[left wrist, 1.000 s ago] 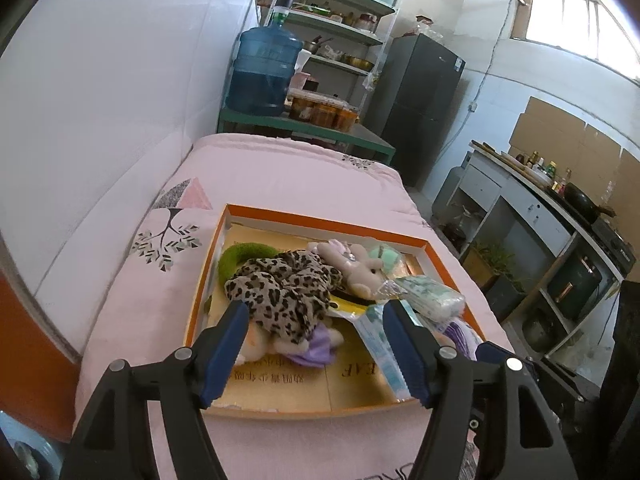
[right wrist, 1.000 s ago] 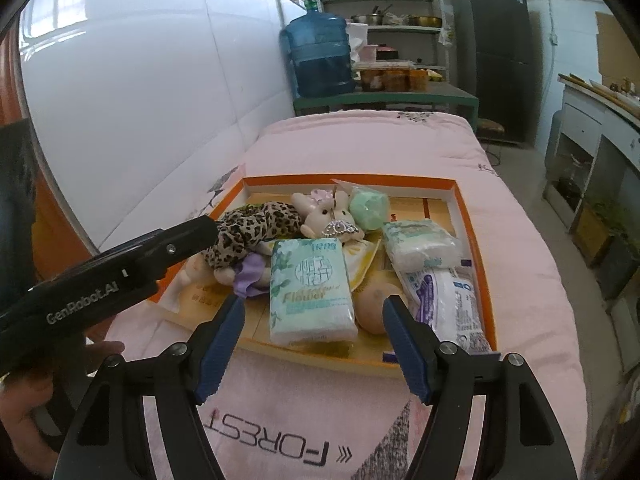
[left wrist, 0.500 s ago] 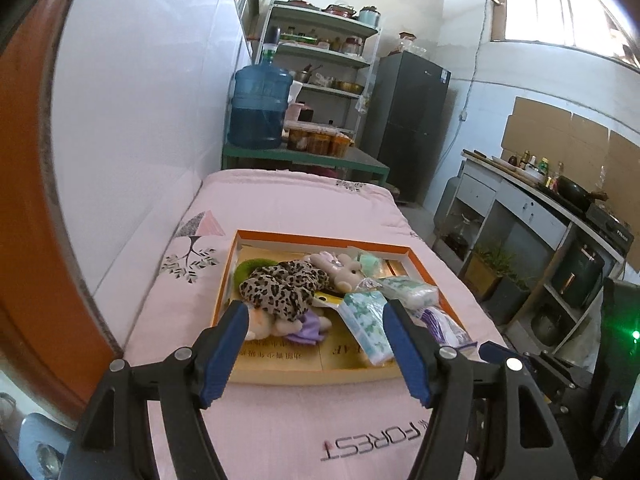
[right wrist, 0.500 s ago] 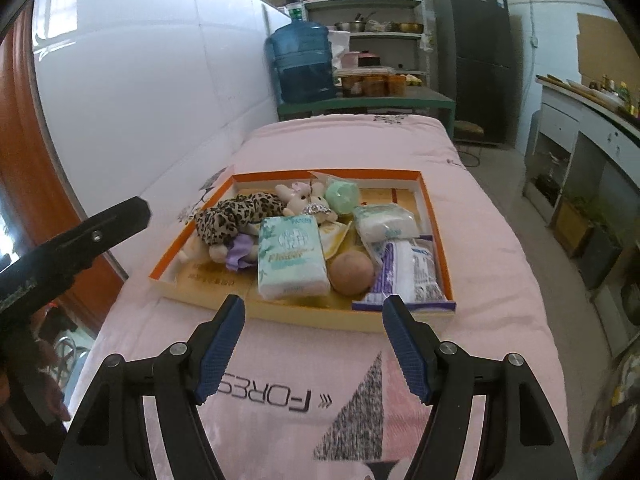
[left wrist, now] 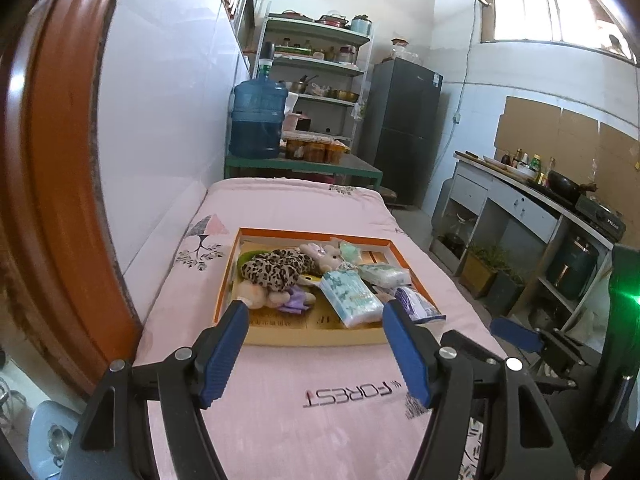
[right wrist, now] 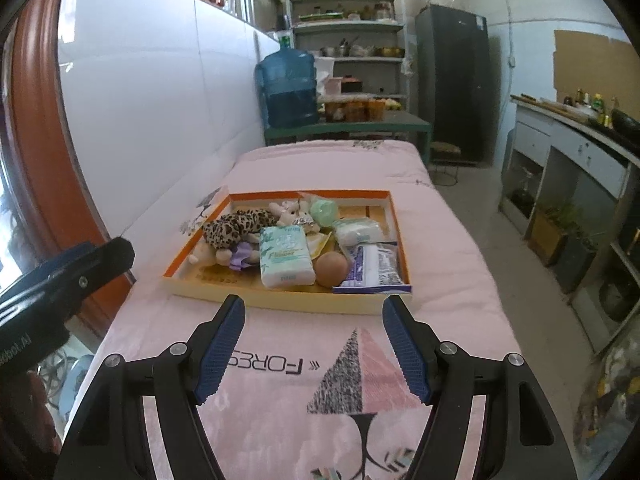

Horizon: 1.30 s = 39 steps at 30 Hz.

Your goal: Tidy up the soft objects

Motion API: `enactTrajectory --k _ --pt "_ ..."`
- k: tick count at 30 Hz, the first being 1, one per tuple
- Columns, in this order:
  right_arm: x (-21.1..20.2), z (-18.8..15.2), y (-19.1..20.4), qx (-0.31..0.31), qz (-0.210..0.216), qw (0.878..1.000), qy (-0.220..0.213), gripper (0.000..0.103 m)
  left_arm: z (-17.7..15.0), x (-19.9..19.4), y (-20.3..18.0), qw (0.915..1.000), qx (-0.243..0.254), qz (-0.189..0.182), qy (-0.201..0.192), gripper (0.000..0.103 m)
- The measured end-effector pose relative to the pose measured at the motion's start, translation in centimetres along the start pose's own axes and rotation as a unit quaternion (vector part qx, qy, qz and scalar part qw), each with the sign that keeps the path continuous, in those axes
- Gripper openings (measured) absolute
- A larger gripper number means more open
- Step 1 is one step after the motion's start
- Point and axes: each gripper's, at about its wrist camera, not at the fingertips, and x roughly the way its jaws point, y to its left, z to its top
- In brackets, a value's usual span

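An orange-rimmed cardboard tray (left wrist: 308, 336) (right wrist: 280, 300) lies on a pink quilt. It holds a leopard-print plush (left wrist: 276, 270) (right wrist: 234, 226), a pale bunny plush (left wrist: 320, 252) (right wrist: 290, 212), a tissue pack (left wrist: 350, 298) (right wrist: 285, 256), a tan ball (right wrist: 330, 268), a green soft item (right wrist: 324, 212) and wrapped packs (right wrist: 374, 264). My left gripper (left wrist: 316, 354) is open and empty, short of the tray's near edge. My right gripper (right wrist: 314, 346) is open and empty, also short of the tray.
The pink quilt (right wrist: 304, 368) covers a bed along a white wall (left wrist: 160, 120). A blue water jug (left wrist: 258, 120) stands on a green table behind it. A shelf rack (left wrist: 316, 60), a dark fridge (left wrist: 404, 128) and a counter (left wrist: 540, 200) stand at the right.
Both grippers have pulled back from the tray and risen; the tray now looks smaller and farther. Nothing in the tray has moved.
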Motion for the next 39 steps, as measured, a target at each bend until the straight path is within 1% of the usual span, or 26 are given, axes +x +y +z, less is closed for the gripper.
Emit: enactTrajectory --k 3,7,9,14,15,17,22,29,33,39 --pt "-1.4 -0.2 -0.1 0.007 -0.004 1.0 -0.006 0.073 -0.5 -1.5 -0.3 0.9999 -0.005 0.01 -0.008 0.069" --pt "-3.1 -0.5 -0.1 0.011 -0.012 1.0 -0.018 0.073 -1.2 -3.2 -0.6 0.999 -0.012 0.04 -0.015 0.069" --pt "-3.9 -0.7 -0.2 0.013 -0.015 1.0 -0.023 0.073 -1.6 -4.3 -0.6 0.9978 -0.016 0.06 -0.025 0.069" --pt "-6.6 -1.3 0.5 0.008 -0.023 0.999 -0.042 0.073 -2.5 -6.8 -0.8 0.9953 -0.02 0.089 -0.032 0.069" --pt "-7.2 -1.4 0.8 0.004 -0.025 0.999 -0.046 0.073 -2.6 -7.0 -0.9 0.9956 -0.02 0.086 -0.03 0.069" --pt "-8.1 -1.6 1.2 0.001 -0.026 0.998 -0.053 0.073 -3.0 -7.6 -0.8 0.9974 -0.024 0.066 -0.019 0.069" --pt "-10.0 -2.4 2.6 -0.011 -0.038 0.998 -0.058 0.073 -3.8 -9.0 -1.3 0.997 -0.012 0.075 -0.018 0.068" --pt "-11.6 -3.1 3.3 -0.013 -0.045 0.997 -0.066 0.073 -4.5 -10.7 -1.9 0.9969 -0.002 0.075 -0.023 0.068" --pt "-12.3 -3.2 3.3 -0.011 -0.049 0.996 -0.073 0.073 -4.5 -10.9 -1.9 0.9967 -0.001 0.077 -0.027 0.068" --pt "-12.6 -3.3 3.6 -0.014 -0.046 0.996 -0.072 0.073 -4.7 -11.2 -2.1 0.9967 -0.001 0.078 -0.024 0.068"
